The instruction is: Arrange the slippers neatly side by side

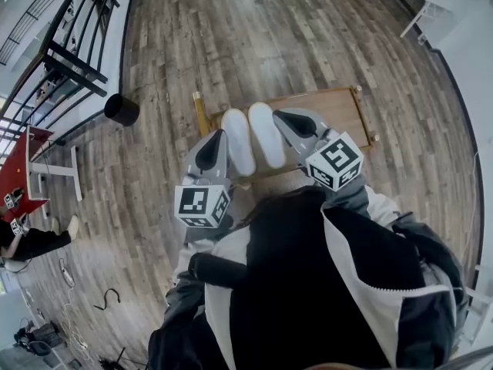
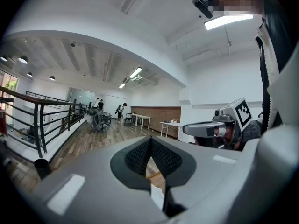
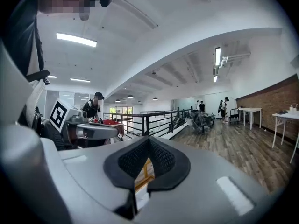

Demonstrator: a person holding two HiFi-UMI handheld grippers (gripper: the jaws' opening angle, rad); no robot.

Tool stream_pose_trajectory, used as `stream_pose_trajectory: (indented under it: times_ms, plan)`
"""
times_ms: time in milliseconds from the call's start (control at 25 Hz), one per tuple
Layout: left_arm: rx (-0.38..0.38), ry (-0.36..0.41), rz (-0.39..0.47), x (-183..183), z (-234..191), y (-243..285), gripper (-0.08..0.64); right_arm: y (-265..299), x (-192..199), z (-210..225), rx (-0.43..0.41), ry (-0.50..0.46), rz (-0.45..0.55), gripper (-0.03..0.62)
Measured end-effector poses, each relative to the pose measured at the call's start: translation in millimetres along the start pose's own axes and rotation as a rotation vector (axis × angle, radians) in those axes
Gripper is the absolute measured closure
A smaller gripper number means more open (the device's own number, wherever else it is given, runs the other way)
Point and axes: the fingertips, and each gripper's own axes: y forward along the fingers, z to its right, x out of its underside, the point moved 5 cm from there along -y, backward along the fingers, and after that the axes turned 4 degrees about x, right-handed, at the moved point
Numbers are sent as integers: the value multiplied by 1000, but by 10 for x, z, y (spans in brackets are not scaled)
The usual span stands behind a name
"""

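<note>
Two white slippers (image 1: 253, 137) lie side by side, soles up, on a low wooden board (image 1: 339, 106) on the floor. In the head view my left gripper (image 1: 221, 135) is held high over the left slipper (image 1: 238, 142), and my right gripper (image 1: 277, 115) is over the right slipper (image 1: 266, 133). Both are well above the slippers and hold nothing. In the left gripper view the left gripper (image 2: 150, 158) has its jaws together and points out level across the room. In the right gripper view the right gripper (image 3: 148, 158) is the same, its dark pads meeting with nothing between them.
A black bin (image 1: 122, 109) stands on the plank floor left of the board. A black railing (image 1: 73, 56) runs along the left edge, with a red table (image 1: 23, 168) beyond it. White tables (image 1: 416, 6) stand at the far right. Several people (image 2: 122, 112) are far off.
</note>
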Motion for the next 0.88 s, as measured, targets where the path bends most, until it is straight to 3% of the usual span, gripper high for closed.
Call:
stream_pose_trajectory:
  times_ms: [360, 880]
  plan:
    - [-50, -3, -3, 17, -29, 13, 548, 39, 138, 107, 39, -19, -61, 592]
    - [-109, -25, -20, 128, -67, 51, 549, 87, 253, 208, 26, -6, -104, 592]
